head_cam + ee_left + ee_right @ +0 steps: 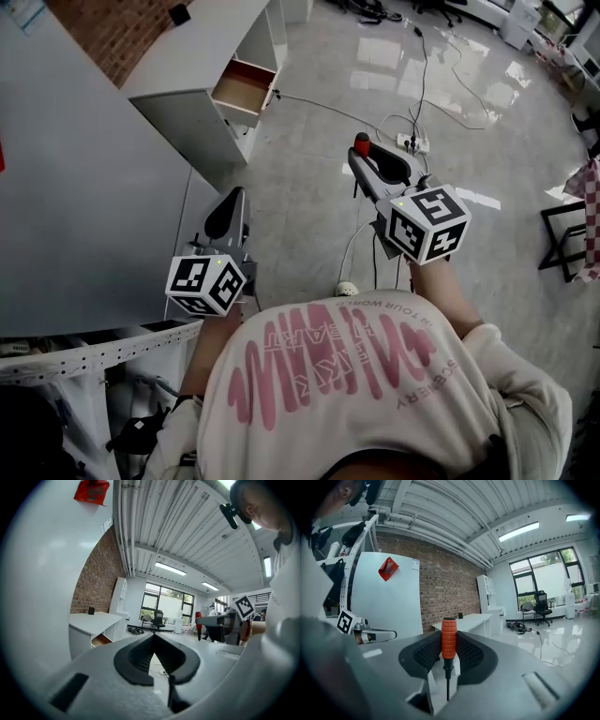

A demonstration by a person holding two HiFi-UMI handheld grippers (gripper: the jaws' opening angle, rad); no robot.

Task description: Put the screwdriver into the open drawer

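**Panel** (84, 187): pale and flat, fills the left of the head view. Its near edge runs just beside the left tool. A red tag (91, 490) hangs on it, plain in both gripper views.

**Left tool** (230, 202): about level, pointing up-frame. Jaws together at the tips, nothing between them.

**Counter** (202, 56): white, set against a brick wall (122, 28).

**Drawer** (242, 89): pulled out of the counter's end face, wood-coloured inside, top open. Well apart from both tools.

**Floor** (319, 206): glossy. An open stretch lies between the tools and the drawer. A cable (319, 101) crosses it from the counter's foot toward a power strip (412, 142) just beyond the right tool.

**Right tool** (375, 161): about level, jaws clamped on the screwdriver (448, 639) by its orange handle. The screwdriver stands upright with its shaft pointing down, well apart from the drawer.

**Black frame** (562, 234): bounds the open floor at the right edge.

**View differences:** the head view shows only the handle's end above the jaws, while the right gripper view shows shaft and tip. The left gripper view alone shows windows (164, 604) and a chair (158, 619) far down the room. Each gripper view catches the other tool at its edge. The drawer cannot be made out in the right gripper view.
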